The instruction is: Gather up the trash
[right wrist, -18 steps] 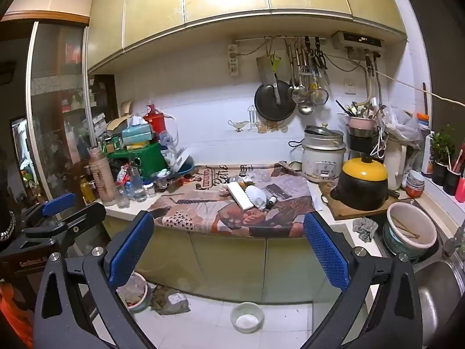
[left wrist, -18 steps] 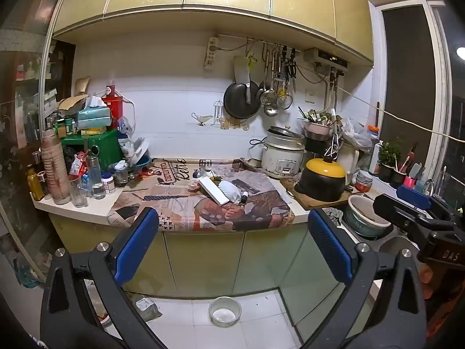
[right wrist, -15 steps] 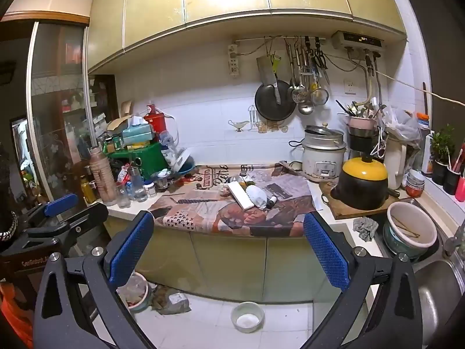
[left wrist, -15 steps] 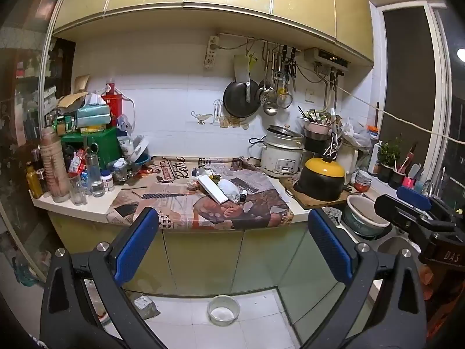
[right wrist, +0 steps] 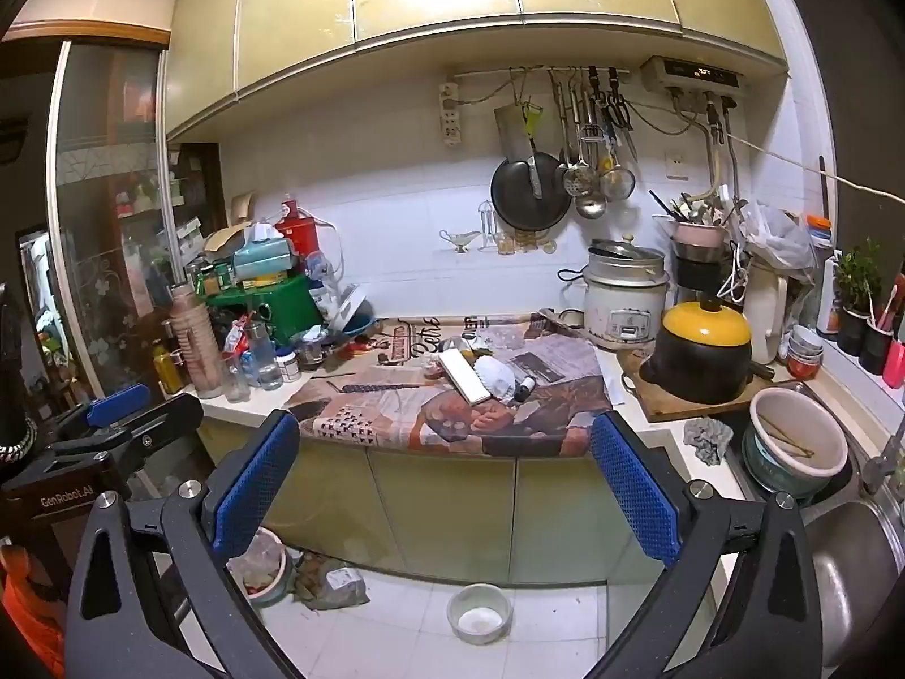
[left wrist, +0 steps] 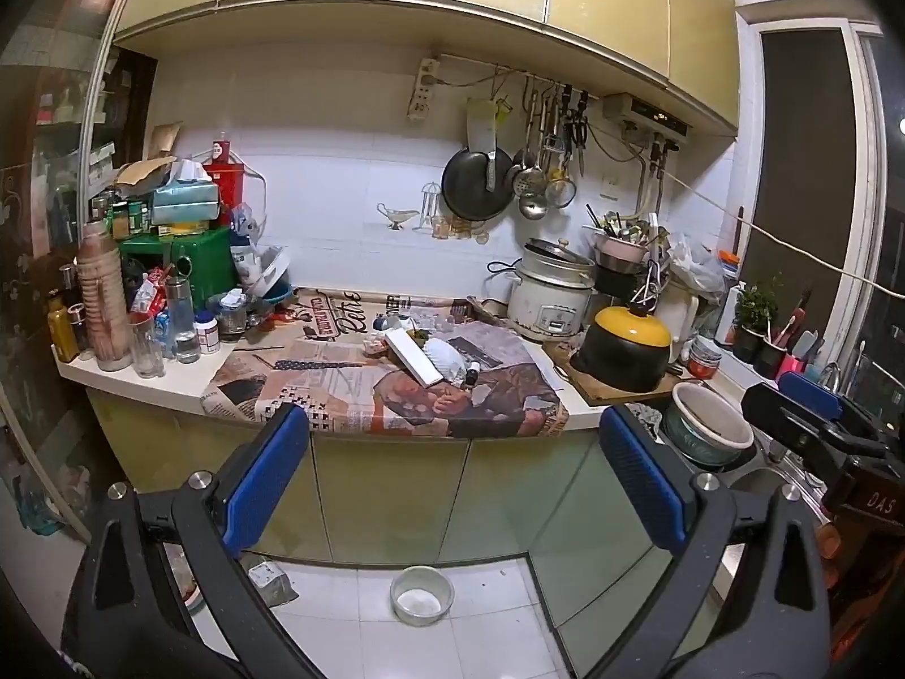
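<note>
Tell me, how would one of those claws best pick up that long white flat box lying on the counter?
Pinch the white box across its narrow width near the front end, coming from above. It lies flat and slanted on the newspaper, with crumpled white paper against its right side, so either open gripper probably needs turning to match.

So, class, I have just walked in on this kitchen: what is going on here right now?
A person holds a gripper in each hand, facing a cluttered counter. The left gripper and right gripper are both open and empty, well short of the counter. On the printed cloth lie a flat white box, crumpled white paper and a small bottle. A crumpled wrapper lies on the floor by a small bowl. Nothing is collected yet.
</note>
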A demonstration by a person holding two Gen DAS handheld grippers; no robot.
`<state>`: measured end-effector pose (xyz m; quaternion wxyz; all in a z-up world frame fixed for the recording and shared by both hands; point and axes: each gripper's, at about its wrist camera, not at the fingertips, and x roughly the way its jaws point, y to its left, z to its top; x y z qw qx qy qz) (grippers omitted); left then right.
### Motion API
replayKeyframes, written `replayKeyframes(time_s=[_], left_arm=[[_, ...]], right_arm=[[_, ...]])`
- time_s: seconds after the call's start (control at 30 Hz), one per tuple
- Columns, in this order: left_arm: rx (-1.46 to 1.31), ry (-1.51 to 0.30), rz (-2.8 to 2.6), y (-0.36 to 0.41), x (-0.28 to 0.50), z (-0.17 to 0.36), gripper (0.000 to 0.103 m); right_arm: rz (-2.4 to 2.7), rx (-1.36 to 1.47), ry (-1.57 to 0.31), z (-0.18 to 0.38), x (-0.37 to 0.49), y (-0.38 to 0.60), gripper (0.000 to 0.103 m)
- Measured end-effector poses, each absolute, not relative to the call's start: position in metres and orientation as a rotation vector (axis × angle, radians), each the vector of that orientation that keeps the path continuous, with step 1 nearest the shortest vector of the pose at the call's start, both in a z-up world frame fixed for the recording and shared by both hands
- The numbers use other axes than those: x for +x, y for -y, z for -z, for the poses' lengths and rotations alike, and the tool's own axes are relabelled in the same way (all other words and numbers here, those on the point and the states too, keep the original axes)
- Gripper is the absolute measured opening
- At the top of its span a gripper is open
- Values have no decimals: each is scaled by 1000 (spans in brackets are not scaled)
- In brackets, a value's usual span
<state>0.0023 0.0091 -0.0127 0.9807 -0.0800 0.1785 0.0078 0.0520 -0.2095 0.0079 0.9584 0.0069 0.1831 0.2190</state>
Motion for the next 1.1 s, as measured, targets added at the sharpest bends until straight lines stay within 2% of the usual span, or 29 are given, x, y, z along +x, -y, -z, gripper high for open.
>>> replayKeyframes(time_s=[1.1], left_arm=[[-165, -370, 0, -7, 16, 13, 103]], right_arm=[[-445, 20, -394, -2, 61, 213, 103]])
